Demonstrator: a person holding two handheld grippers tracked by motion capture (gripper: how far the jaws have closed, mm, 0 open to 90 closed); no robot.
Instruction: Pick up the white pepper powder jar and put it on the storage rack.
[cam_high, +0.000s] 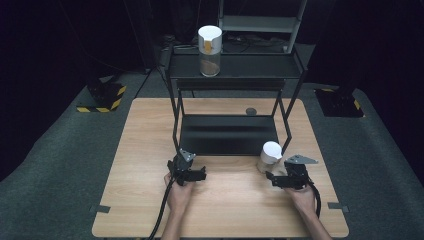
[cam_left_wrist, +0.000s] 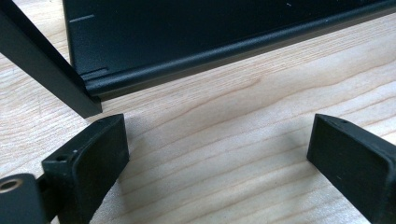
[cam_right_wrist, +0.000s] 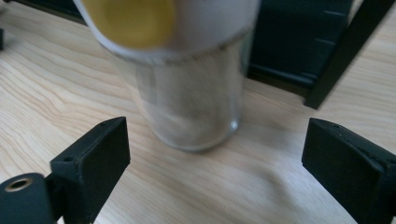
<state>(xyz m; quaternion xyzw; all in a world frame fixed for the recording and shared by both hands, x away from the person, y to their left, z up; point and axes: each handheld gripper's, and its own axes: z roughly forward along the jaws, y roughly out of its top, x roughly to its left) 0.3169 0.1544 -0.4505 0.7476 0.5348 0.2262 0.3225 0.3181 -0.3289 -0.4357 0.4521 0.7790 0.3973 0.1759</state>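
Clear glass jar (cam_right_wrist: 187, 100), cylindrical, white-capped, stood on pale woodgrain table (cam_high: 150, 150) before right gripper (cam_right_wrist: 215, 163), matte black jaws spread; left gripper (cam_left_wrist: 217, 158) likewise spread, nothing between

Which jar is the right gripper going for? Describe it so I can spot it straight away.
Find the black metal two-tier shelf rack standing on the light wooden table. By the rack's front right leg, directly ahead of the open right gripper, stands a clear glass jar with a white lid. Unlike the taller white-lidded jar on the top shelf, it sits on the tabletop.
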